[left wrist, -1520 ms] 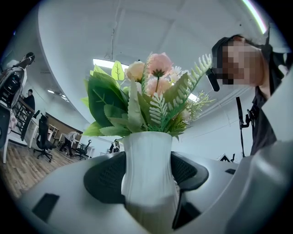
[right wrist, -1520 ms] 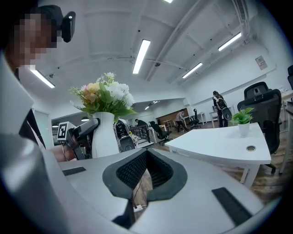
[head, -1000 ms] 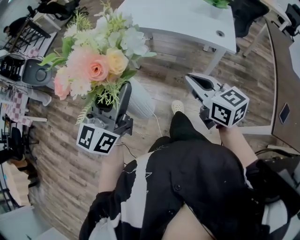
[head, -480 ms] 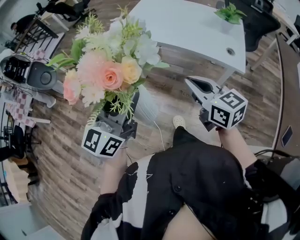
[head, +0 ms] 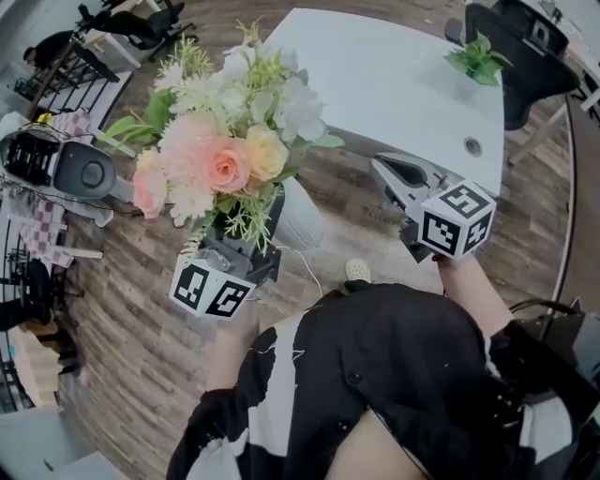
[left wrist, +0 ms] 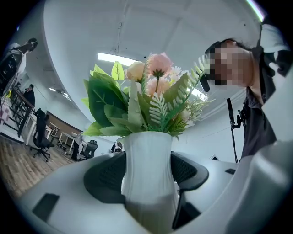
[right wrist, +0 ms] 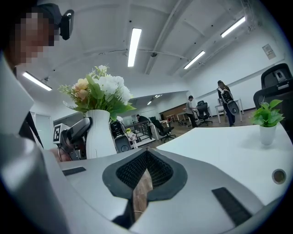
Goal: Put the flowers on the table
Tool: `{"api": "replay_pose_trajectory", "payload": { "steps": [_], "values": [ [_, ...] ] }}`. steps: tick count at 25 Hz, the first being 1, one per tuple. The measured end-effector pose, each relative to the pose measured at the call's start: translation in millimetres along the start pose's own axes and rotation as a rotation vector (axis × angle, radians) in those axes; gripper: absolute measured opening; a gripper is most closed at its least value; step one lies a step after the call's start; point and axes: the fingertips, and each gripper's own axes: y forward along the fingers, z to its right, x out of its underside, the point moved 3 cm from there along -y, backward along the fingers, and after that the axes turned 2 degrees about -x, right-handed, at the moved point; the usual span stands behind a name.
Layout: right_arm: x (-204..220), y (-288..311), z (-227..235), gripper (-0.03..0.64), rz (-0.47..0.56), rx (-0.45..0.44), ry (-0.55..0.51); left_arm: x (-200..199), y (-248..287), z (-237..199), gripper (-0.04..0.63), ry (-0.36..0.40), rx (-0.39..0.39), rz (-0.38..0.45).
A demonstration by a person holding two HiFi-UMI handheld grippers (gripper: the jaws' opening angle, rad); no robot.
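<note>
White table (head: pixel 380 84), wood-plank floor (head: pixel 122 319)

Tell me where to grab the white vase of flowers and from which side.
Grip the white vase around its narrow ribbed waist, coming in from the side, as the left hand-held gripper does. The flowers spread wide and soft above the rim, so nothing on top gives a firm hold.

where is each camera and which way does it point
Head view: on the head, facing down at left tool, right tool, table; torso shows.
Left gripper view: on left tool, facing up past the gripped vase; torso shows.
Right gripper view: on right tool, facing across the table; head shows.
All three share the vase.
</note>
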Motion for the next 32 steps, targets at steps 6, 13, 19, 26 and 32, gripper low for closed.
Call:
{"api": "replay_pose_trajectory", "payload": {
  "steps": [6,13,19,26,32],
  "values": [
    [-24,16,37,0.015,-0.008,-0.026,0.0,1,41,-10,0.311,-0.003,-0.023,0.001],
    [-55,46,72,0.015,-0.014,-0.072,-0.01,-11,81,-35,0.311,-0.003,-0.072,0.029],
    [-66,54,86,0.015,0.014,-0.085,-0.031,-14,93,-44,0.311,0.008,-0.086,0.068],
    [-63,55,97,0.015,0.029,-0.085,-0.015,-11,104,-50,0.311,0.017,-0.093,0.076],
    [-66,59,91,0.015,0.03,-0.094,-0.014,-15,103,-50,0.311,0.038,-0.09,0.072]
  ]
}}
